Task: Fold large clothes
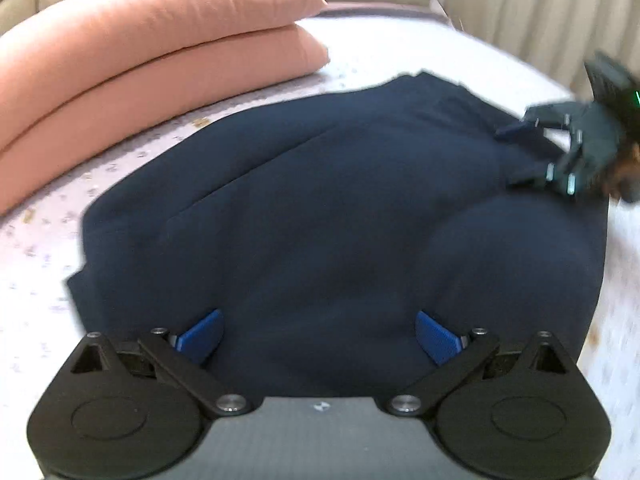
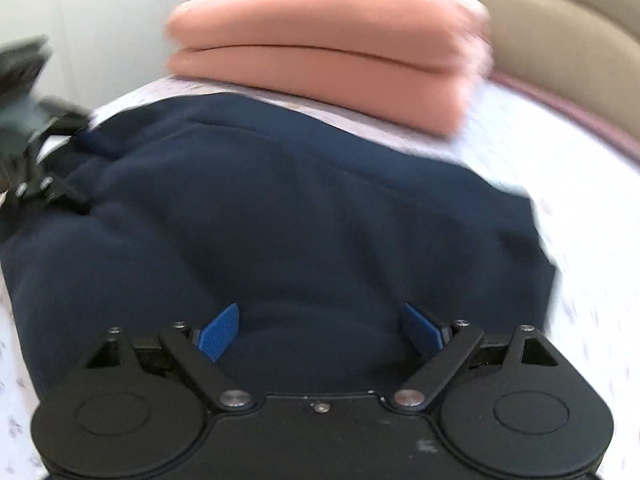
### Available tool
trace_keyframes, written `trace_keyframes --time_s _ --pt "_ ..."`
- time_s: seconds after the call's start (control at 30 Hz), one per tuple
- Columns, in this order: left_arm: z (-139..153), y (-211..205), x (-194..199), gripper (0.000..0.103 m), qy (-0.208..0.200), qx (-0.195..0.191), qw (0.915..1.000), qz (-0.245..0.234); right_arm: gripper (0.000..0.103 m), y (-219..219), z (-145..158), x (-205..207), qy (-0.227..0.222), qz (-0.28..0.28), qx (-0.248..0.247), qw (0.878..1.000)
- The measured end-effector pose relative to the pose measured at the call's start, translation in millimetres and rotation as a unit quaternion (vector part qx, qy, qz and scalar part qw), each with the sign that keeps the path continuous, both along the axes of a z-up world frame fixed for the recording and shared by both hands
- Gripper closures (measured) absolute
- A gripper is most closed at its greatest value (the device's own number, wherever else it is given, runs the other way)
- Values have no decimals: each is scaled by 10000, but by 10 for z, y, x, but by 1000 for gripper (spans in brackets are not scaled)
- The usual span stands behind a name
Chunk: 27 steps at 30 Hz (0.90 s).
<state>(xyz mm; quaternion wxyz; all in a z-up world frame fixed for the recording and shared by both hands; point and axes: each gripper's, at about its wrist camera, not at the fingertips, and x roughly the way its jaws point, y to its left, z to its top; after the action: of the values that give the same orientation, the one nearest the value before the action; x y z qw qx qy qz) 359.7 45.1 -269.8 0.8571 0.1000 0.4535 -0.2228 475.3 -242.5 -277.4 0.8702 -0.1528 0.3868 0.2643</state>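
A large navy garment [image 1: 340, 208] lies partly folded on the bed and fills the middle of both views [image 2: 280, 208]. My left gripper [image 1: 318, 332] hovers low over its near edge, open, with the blue pads [image 1: 200, 336] wide apart and nothing between them. My right gripper [image 2: 322, 328] is open in the same way over the opposite edge, its blue pads [image 2: 424, 330] spread. Each gripper shows blurred in the other's view: the right one [image 1: 532, 154] at the garment's far right corner, the left one [image 2: 64, 164] at the far left edge.
The bed has a pale sheet with small flower prints [image 1: 40, 272]. A thick folded salmon-pink quilt [image 1: 152, 52] lies beyond the garment [image 2: 328, 56]. A beige padded headboard [image 2: 560, 20] and a curtain [image 1: 540, 12] stand behind.
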Motion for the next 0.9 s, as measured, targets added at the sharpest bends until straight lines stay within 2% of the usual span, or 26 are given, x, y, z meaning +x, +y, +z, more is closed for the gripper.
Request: trace_keyframes --time_s 0.03,0.1,0.13,0.17,0.27,0.33,0.37,0.43,0.47,0.5,0.53,0.57,0.63,0.67,0.73,0.8,0.87,0.9 --pt "40 55 3 0 16 102 9999 40 0 -37 23 -24 62 -214 -134 9997" --pt "162 159 -20 3 100 95 9996 244 1 -84 169 5 404 -681 28 9969" --pt "242 166 -37 6 33 78 9997 227 1 -47 258 -16 438 -794 69 9959" --pt "344 142 -56 8 -105 58 9998 129 1 24 374 -76 375 -661 168 9970" --pt "626 -101 -161 0 -530 -359 9973 -368 1 364 619 -368 -82 460 448 9979" --pt "672 -372 -186 0 -539 -523 9938 -823 1 723 618 -534 -284 1273 297 9910" --pt "621 -560 -170 0 -463 -431 9921 -1085 1 883 553 -584 -268 1595 124 9868" --pt "412 -859 -132 0 -342 24 9911 -1284 1 1177 263 -610 24 2056 -578 9769" --pt "246 -953 -101 0 -225 313 9907 -1305 1 1238 99 -574 164 2081 -927 9736" --pt "76 -978 -114 0 -149 511 9900 -1304 0 1193 -33 -534 330 2043 -957 9737" --pt "-18 -926 -188 0 -334 481 9890 -1357 0 1049 -66 -490 407 1913 -566 9790" --pt "-39 -862 -289 0 -599 480 9868 -1429 0 925 -72 -487 381 1828 -376 9817" --pt "-55 -714 -417 0 -575 756 9861 -1364 0 783 -73 -591 68 1733 -559 9833" --pt "-83 -573 -484 0 -559 840 9867 -1277 0 673 -69 -589 126 1531 -441 9871" --pt "-68 -281 -525 0 -392 554 9932 -949 0 530 -70 -516 189 1223 -370 9916" --pt "-30 -95 -633 0 -571 749 9916 -890 0 385 -80 -549 175 1057 -317 9937" --pt "-32 14 -639 0 -580 696 9932 -729 0 170 -70 -590 289 800 -268 9960" --pt "-24 55 -668 0 -595 729 9931 -694 0 139 -42 -638 240 697 -415 9964"
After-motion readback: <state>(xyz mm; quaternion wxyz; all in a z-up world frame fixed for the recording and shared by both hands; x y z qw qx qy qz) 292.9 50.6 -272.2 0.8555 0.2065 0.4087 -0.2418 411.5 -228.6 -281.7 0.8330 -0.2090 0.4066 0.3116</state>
